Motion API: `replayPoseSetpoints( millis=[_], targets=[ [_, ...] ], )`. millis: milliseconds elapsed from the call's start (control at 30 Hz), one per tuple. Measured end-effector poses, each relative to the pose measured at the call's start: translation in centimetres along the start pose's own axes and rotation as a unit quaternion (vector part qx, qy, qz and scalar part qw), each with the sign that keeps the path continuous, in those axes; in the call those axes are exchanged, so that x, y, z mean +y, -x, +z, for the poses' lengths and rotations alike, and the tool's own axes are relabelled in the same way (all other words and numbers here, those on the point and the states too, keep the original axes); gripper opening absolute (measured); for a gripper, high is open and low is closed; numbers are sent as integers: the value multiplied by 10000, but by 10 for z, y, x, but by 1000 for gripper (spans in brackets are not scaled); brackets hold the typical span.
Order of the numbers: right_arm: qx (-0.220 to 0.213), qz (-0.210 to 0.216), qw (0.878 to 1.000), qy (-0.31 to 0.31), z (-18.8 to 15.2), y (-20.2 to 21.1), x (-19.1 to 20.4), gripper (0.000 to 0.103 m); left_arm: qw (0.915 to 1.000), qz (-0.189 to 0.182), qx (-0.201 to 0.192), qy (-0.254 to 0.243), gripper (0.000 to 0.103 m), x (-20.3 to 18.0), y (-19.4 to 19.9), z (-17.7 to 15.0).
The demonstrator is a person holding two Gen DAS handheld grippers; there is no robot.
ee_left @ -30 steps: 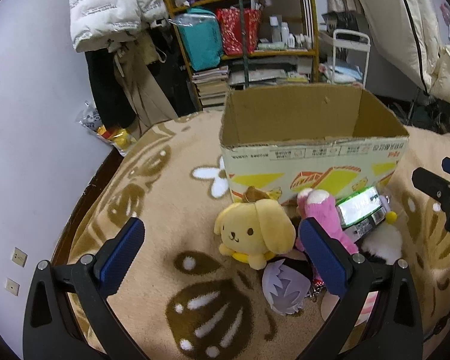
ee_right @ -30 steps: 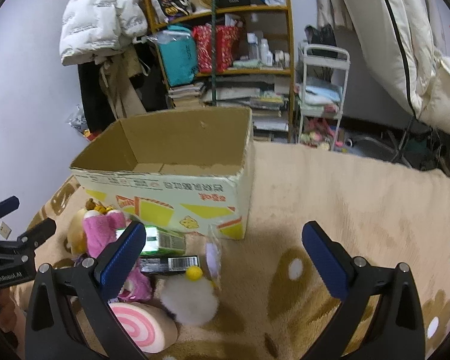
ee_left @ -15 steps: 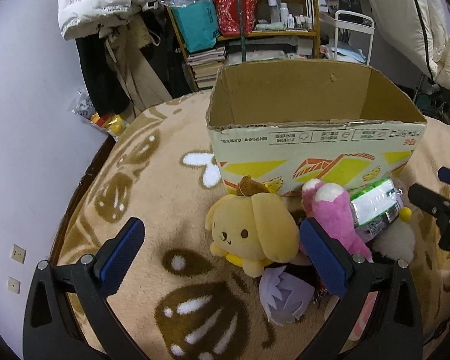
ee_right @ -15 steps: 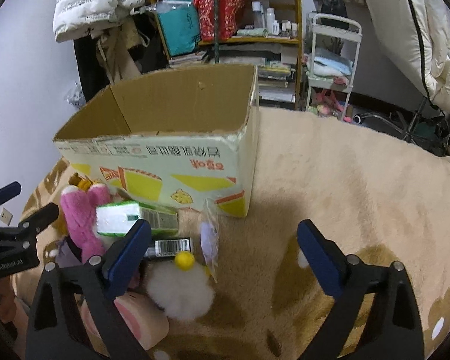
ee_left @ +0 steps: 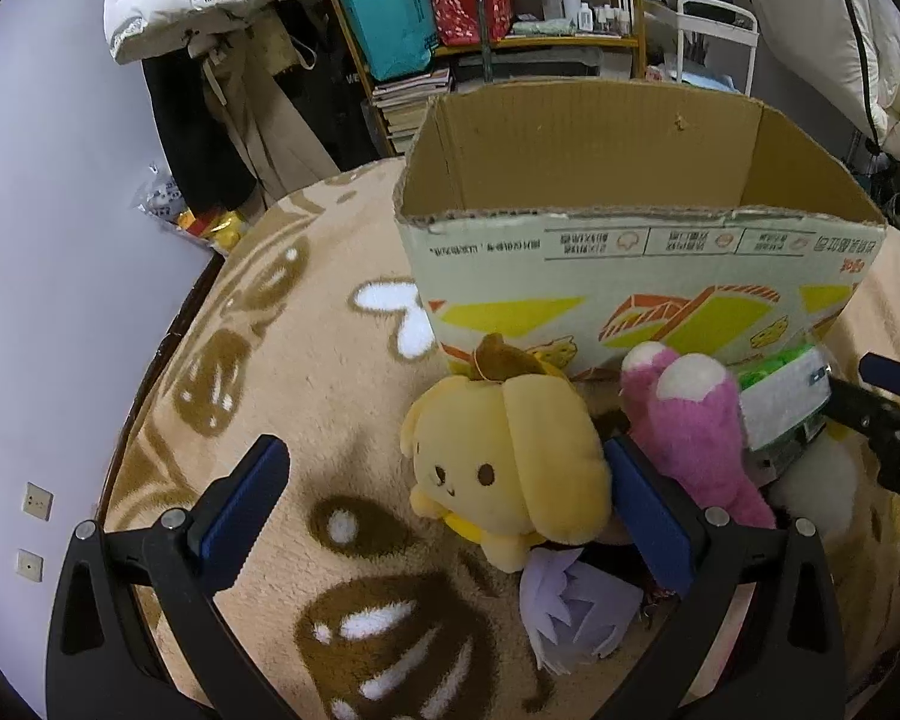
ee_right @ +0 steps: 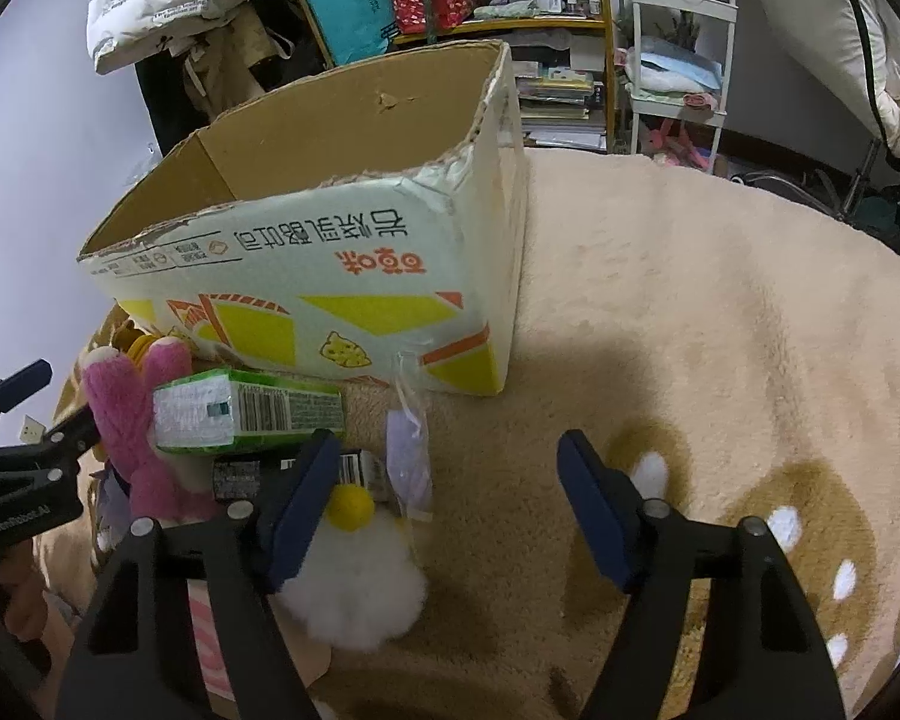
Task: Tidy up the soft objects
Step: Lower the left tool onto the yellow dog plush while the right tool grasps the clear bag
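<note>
- Fleecy tan blanket (ee_left: 306, 420) with brown and white flowers, under everything.
- Left claw (ee_left: 444, 498) wide open, empty, the yellow plush dog (ee_left: 510, 468) partly between its pads.
- Cardboard box (ee_left: 630, 276) apparently empty; nothing sorted yet.
- Pink plush (ee_left: 690, 438), fluffy white ball (ee_right: 360, 576) waiting in front.
- Right claw (ee_right: 450, 504) closing, nothing gripped.

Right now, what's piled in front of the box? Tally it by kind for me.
Plush toys: 4 (yellow dog, pink plush, lilac plush, white pom-pom)
Packs: 2 (green pack, dark pack)
Clear bags: 1 (bag)
Pink swirl cushion: 1 (cushion)
Total: 8, all outside the box.
</note>
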State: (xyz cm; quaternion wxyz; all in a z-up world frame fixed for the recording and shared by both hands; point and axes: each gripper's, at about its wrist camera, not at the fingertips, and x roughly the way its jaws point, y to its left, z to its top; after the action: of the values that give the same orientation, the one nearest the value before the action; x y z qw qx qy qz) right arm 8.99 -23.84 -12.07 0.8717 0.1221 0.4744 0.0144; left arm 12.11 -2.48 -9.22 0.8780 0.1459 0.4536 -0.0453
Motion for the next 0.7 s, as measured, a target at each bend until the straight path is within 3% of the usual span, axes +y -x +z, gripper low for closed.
replayPoseSetpoints(
  millis=[167,400,567,667,700],
  targets=[
    [7,139,9999,-31,1,-5,-2,71,9999,-32,106,60,102,0,-8,-1],
    [89,401,9991,-141,6,-9,-9,49,9990,-265,259,236,102,4,-17,-3],
    [25,385,9992,-90,5,-8,-6,32,9987,-387,230,257,88,5,-19,-6],
    [26,405,9991,-89,4,-9,-5,31,9991,-309,207,220,85,2,-19,-7],
    [29,431,9990,-84,4,-9,-3,29,9989,-357,210,228,79,1,-19,-7]
  ],
)
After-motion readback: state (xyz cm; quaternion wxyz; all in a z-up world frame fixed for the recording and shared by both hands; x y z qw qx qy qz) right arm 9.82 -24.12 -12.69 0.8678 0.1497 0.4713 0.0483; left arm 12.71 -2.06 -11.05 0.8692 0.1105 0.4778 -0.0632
